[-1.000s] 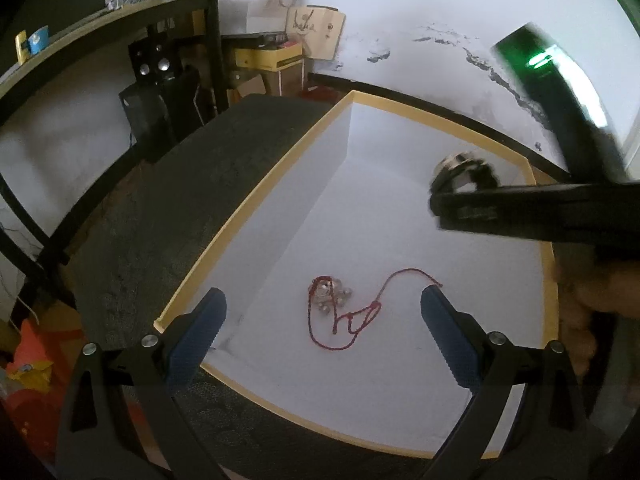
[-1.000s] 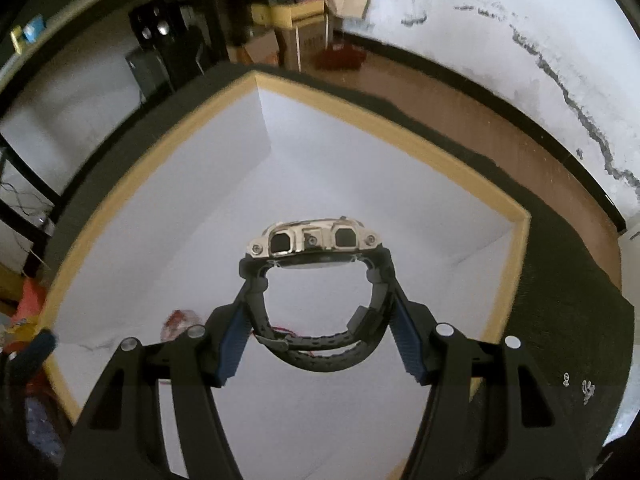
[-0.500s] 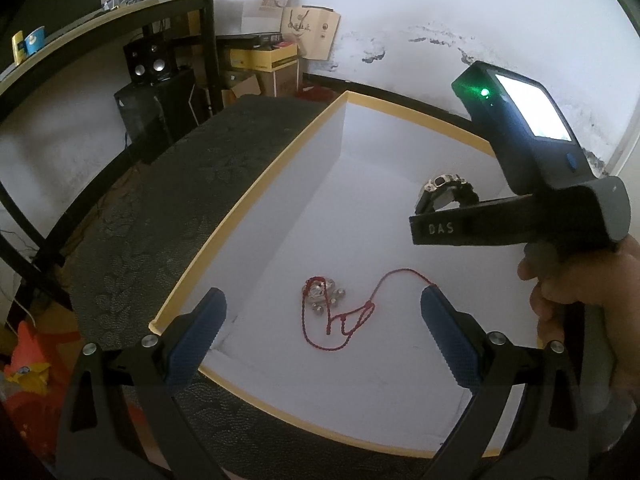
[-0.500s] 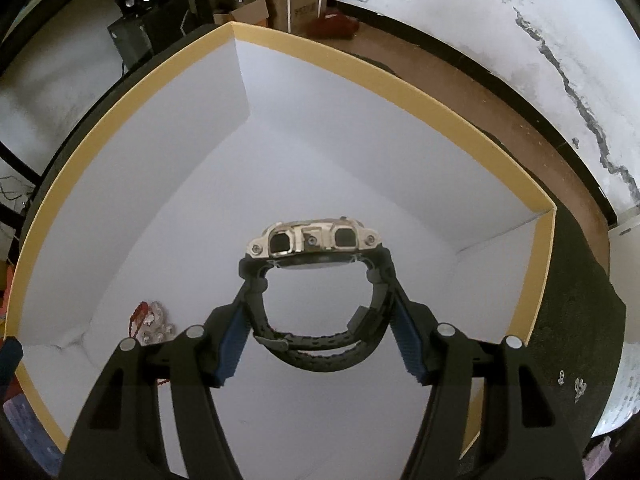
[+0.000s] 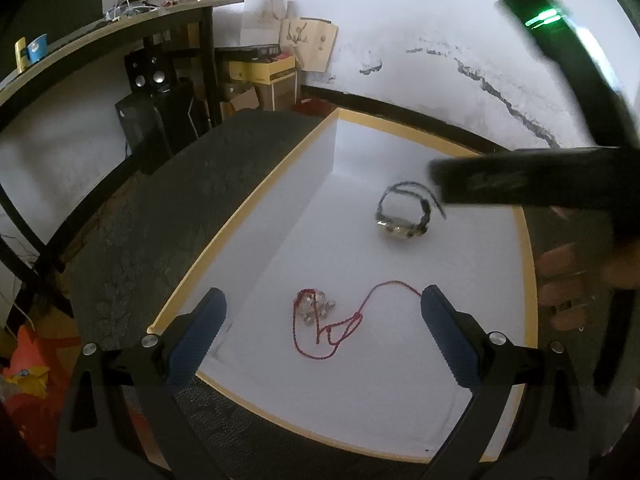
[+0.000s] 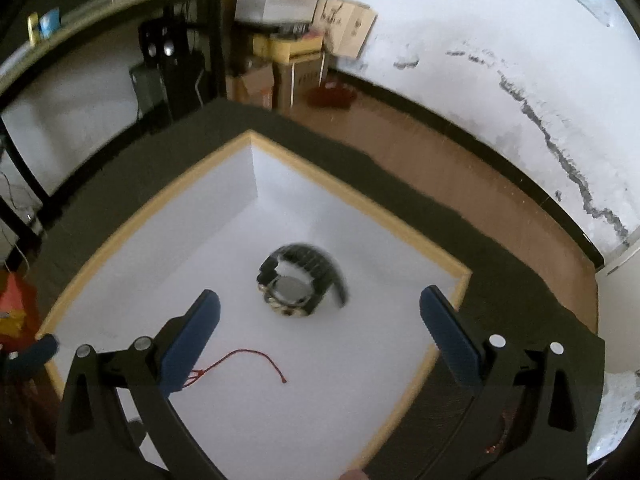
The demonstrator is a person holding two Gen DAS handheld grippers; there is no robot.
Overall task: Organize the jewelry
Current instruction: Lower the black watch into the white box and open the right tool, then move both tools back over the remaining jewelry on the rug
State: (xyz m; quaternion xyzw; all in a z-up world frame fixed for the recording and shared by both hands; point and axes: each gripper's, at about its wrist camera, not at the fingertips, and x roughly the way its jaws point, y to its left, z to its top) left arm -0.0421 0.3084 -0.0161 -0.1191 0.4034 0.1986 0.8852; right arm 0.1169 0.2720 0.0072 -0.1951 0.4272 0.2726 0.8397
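Note:
A wristwatch [image 6: 298, 284] with a black strap and metal case lies on the white floor of a shallow box with a yellow rim [image 6: 352, 196]; it also shows in the left wrist view [image 5: 402, 216]. A red cord necklace with clear beads [image 5: 324, 320] lies nearer in the same box [image 5: 280, 168]; its cord end shows in the right wrist view [image 6: 256, 360]. My right gripper [image 6: 320, 336] is open and empty, above and behind the watch. My left gripper [image 5: 322, 332] is open and empty over the necklace. The right tool's blurred body [image 5: 540, 184] crosses the left wrist view.
The box sits on a dark patterned cloth [image 5: 180, 216]. Behind stand a black desk frame [image 5: 204, 60], speakers [image 5: 150, 72], cardboard boxes [image 5: 264, 76] and a scuffed white wall [image 5: 460, 40]. Brown floor [image 6: 440, 176] lies beyond the cloth.
My right gripper opened and let go of the watch, which now lies in the box. The right gripper pulled back and up. The left gripper has hardly moved.

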